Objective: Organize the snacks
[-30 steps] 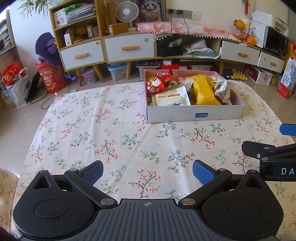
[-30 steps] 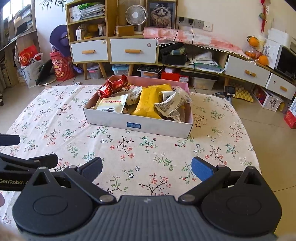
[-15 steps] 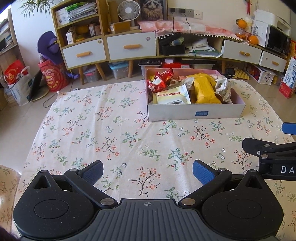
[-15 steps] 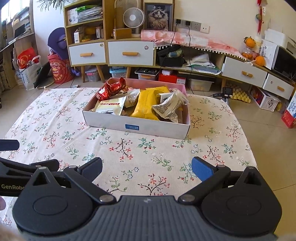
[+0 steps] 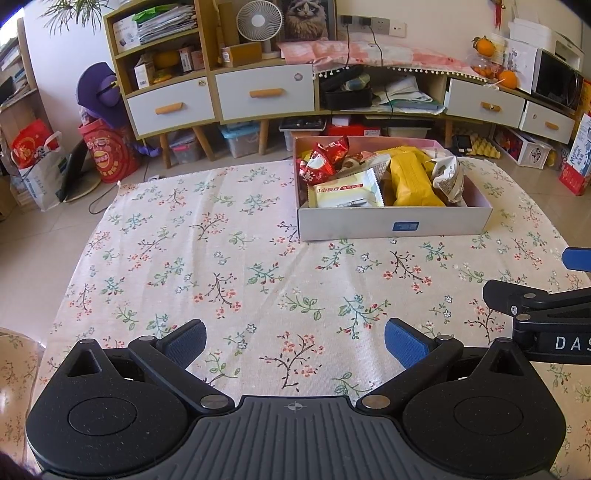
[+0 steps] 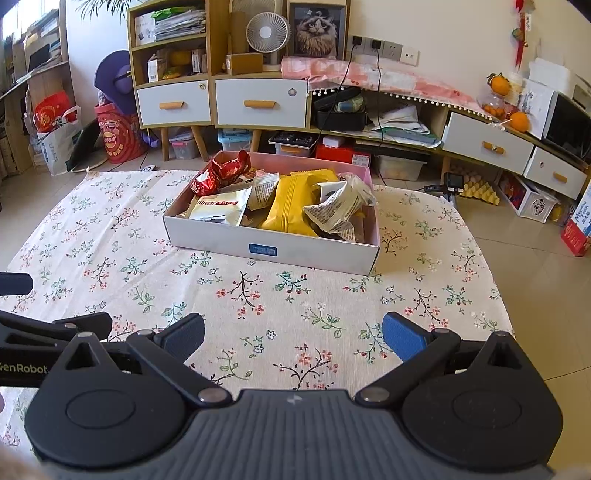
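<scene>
A shallow white cardboard box with a pink inside stands at the far side of the floral tablecloth; it also shows in the right wrist view. It holds several snack packs: a red pack, a white pack, a yellow pack and a crumpled white wrapper. My left gripper is open and empty over the cloth near the table's front. My right gripper is open and empty beside it, also well short of the box.
The floral tablecloth covers the whole table. Behind the table stand a wooden cabinet with white drawers, a small fan, storage bins on the floor and a microwave at the right. Red bags stand at the left.
Both grippers have drawn back and risen slightly, so the box sits a little lower and farther in both views. Both stay open and empty.
</scene>
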Tool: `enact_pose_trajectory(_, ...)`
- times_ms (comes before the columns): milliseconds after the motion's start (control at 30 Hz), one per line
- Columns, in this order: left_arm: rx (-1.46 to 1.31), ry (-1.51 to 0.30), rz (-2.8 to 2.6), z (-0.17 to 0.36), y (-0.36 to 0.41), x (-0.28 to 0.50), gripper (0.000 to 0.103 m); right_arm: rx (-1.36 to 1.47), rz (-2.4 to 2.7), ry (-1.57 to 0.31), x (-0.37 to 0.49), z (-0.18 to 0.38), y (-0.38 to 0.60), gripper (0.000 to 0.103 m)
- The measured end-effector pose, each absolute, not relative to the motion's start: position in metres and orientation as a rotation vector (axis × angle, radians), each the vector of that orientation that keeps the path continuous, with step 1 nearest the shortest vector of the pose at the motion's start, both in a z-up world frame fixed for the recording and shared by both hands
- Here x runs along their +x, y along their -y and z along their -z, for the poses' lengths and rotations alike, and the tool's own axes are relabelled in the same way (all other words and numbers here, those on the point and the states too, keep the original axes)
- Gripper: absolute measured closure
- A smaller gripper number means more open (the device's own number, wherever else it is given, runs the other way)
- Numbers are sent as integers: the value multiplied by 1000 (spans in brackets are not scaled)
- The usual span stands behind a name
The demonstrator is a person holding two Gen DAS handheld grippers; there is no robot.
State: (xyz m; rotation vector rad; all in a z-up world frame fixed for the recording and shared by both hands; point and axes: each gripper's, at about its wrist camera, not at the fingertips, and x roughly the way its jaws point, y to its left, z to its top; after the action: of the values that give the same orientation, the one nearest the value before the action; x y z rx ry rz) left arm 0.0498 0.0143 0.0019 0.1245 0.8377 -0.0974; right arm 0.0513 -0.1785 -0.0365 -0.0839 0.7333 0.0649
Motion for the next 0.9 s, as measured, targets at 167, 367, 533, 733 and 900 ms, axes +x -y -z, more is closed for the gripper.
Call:
enact_pose_trajectory(167,120,-840,98,-2,-14,50,0,-84,-65,-733,51,36,179,0)
enact_pose_trajectory(367,121,-841,99,-2,-14,50,0,-80,-62,-738,51,36,179,0)
enact_pose_trajectory(533,117,-841,97,-2,-14,50,0,-80,-62,-738,52,36,179,0)
enact_pose_trajectory(733,112,-845,100,-1,-14,50,0,-83,-60,-743,52,38,179,0)
enact_pose_trajectory(900,113,-846,101,-1,-14,50,0,-81,-59,-744,52,38,179,0)
